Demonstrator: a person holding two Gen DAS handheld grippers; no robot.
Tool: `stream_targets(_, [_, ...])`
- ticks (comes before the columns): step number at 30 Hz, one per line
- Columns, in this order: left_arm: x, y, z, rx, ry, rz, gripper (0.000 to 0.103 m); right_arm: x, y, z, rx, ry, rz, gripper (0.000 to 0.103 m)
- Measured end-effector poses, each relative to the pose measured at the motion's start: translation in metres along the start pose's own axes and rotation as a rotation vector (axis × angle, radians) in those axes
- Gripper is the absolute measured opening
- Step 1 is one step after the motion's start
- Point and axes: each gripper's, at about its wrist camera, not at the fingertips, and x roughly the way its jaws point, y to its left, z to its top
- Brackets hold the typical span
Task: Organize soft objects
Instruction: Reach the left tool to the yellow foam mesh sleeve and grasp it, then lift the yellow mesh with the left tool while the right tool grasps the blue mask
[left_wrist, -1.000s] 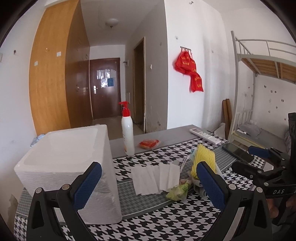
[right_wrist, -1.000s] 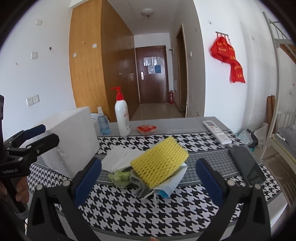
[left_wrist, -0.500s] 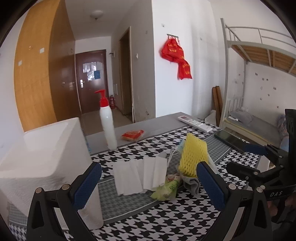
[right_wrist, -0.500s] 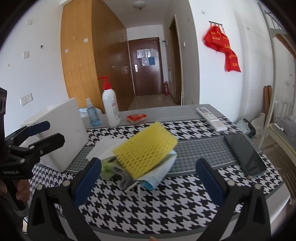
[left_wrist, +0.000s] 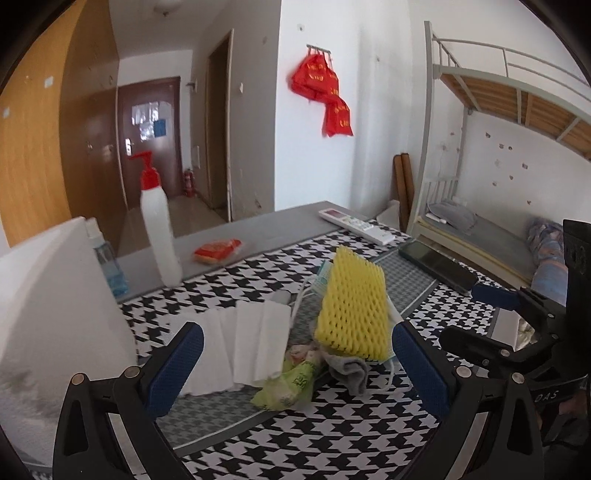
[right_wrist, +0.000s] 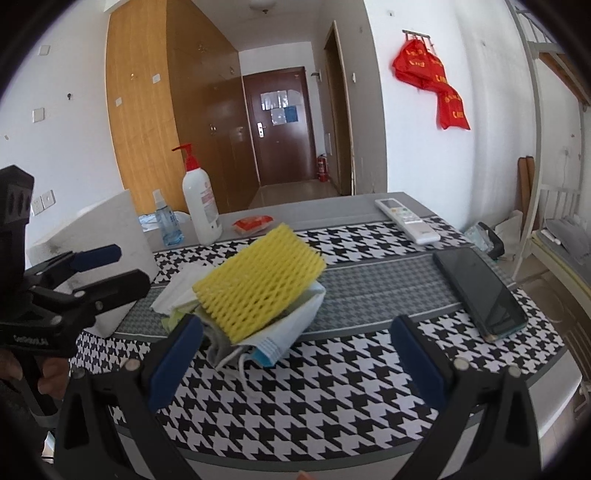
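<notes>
Both hand-held grippers (agape) before pile (right_wrist: 255, 291)

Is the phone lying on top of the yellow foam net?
No, the phone lies flat on the tablecloth, well apart from the foam net on the pile.

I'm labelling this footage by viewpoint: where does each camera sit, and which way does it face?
Left wrist: on the left gripper, looking past its open blue fingers, from the white box side, at the yellow foam net; the right gripper shows at right.
Right wrist: on the right gripper, open, looking across the table toward the door; the left gripper and a hand show at left.
Shared: foam net, pump bottle, phone, remote.
</notes>
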Motion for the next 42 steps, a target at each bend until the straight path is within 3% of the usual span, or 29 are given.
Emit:
stream_targets(5, [0.014,-0.003,0.005,0.006,0.029,0.001,0.101,0.005,-0.003,-0.001,0.003,0.01,0.005,0.103])
stream_targets(16, [0.051,-0.01,0.005,0.007,0.095,-0.061,0.086,0.015,-0.015,-0.005,0.007,0.034,0.01,0.103])
stream_targets(18, [0.057,-0.01,0.004,0.002,0.104,-0.072,0.078,0.015,-0.018,-0.005,0.009,0.037,0.005,0.103])
stream_targets(26, [0.069,-0.015,0.002,-0.006,0.116,-0.119,0.063,0.018,-0.026,-0.008,0.015,0.054,-0.004,0.103])
stream_targets(30, [0.078,-0.015,-0.001,-0.011,0.15,-0.127,0.043,0.018,-0.028,-0.009,0.009,0.057,-0.004,0.103])
stream_targets(32, [0.078,-0.015,-0.003,-0.018,0.154,-0.129,0.041,0.019,-0.03,-0.009,0.012,0.061,-0.004,0.103])
stream_targets(39, [0.067,-0.008,-0.001,-0.051,0.094,-0.154,0.011,0.026,-0.03,-0.007,0.009,0.081,-0.01,0.103])
stream_targets(42, [0.065,-0.006,-0.001,-0.055,0.094,-0.183,0.01,0.028,-0.027,-0.006,0.001,0.086,-0.012,0.103])
